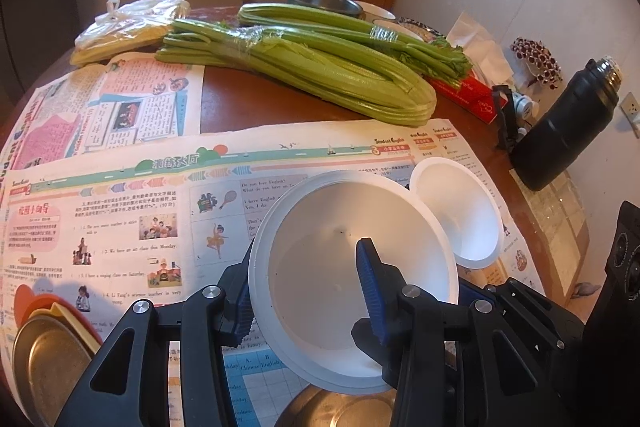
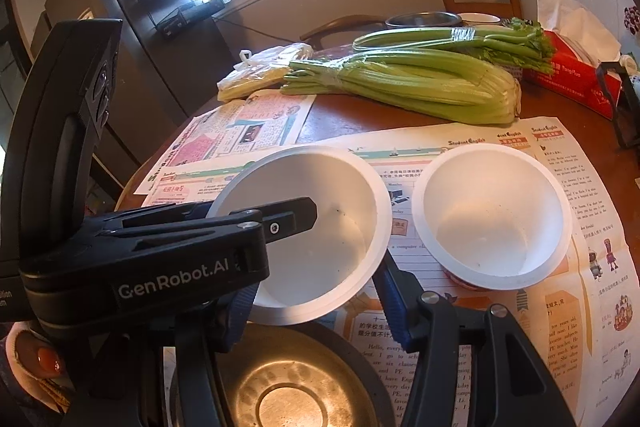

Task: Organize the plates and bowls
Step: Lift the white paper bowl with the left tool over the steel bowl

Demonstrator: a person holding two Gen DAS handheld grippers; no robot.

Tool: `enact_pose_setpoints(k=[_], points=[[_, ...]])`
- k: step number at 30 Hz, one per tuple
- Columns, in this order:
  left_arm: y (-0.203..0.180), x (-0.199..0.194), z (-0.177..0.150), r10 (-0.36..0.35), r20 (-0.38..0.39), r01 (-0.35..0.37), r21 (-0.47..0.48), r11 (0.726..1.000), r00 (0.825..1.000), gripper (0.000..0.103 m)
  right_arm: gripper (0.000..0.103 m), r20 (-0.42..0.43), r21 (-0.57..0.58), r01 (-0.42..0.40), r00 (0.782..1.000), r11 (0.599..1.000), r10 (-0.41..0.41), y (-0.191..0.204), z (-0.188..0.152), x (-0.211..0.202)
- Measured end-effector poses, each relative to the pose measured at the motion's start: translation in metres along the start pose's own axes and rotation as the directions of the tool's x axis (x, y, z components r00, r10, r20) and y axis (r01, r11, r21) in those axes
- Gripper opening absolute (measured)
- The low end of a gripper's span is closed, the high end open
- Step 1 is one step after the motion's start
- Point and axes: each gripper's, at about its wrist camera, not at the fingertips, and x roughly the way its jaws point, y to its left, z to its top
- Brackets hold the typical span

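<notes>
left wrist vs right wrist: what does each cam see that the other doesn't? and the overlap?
Left wrist only: the black flask and the stack of plates at lower left.
Right wrist only: a tall dark cabinet and a thumb with a painted nail.
Both: the white bowl clamped in the left gripper, the second white bowl on the newspaper, the celery, and a metal plate underneath.

Metal plate (image 2: 280,395) cut off by the bottom edge, stacked plates (image 1: 48,359) cropped at lower left, newspaper (image 2: 480,347) print blurred
</notes>
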Motion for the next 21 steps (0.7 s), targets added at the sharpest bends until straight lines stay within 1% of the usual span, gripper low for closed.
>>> enact_pose_setpoints(k=[10, 21], points=[[-0.005, -0.019, -0.005, 0.008, 0.034, -0.008, 0.011, 1.000, 0.999, 0.046, 0.056, 0.029, -0.013, 0.000, 1.000, 1.000, 0.000, 0.008, -0.002, -0.014], [-0.011, -0.048, -0.009, 0.000, 0.092, -0.002, 0.025, 1.000, 0.996, 0.048, 0.056, 0.077, -0.045, -0.005, 0.997, 0.999, 0.008, 0.021, -0.003, -0.037]])
